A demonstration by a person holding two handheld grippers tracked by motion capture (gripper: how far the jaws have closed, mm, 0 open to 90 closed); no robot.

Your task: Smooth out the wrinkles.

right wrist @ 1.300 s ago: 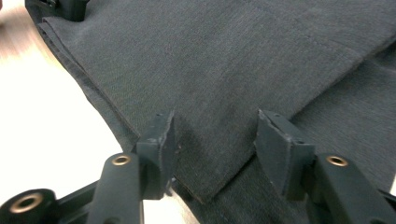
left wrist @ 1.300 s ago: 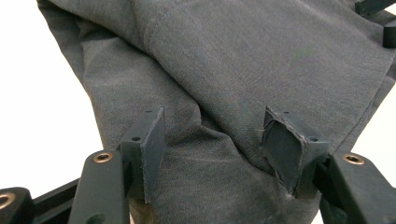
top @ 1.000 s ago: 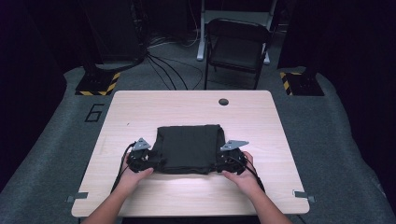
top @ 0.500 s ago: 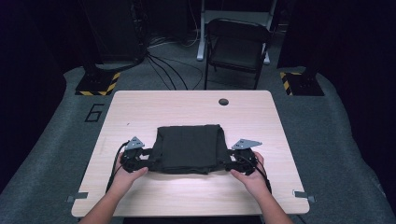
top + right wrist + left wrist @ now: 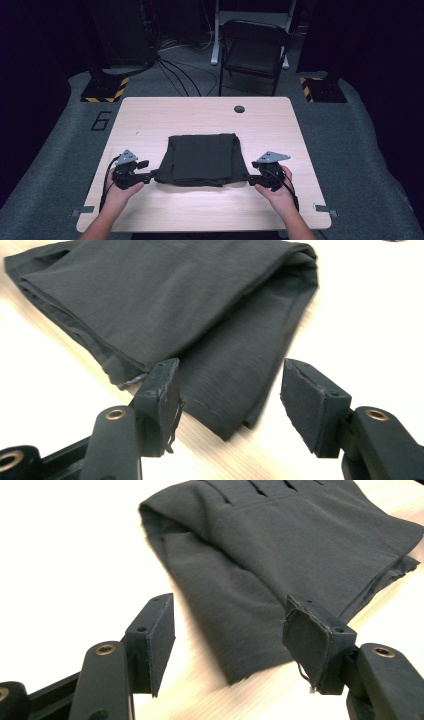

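Dark grey folded cloth garment (image 5: 202,160), one item, lies flat near the middle of the pale wooden tabletop (image 5: 200,115), toward its near edge, long axis running left to right. Two grippers flank it: left gripper (image 5: 150,175) at its near-left corner, right gripper (image 5: 250,178) at its near-right corner, each with jaws apart, holding nothing.

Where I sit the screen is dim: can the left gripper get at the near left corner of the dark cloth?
Probably yes. The left gripper has its jaws open, the folded cloth corner lies just ahead between them, and nothing blocks the table.
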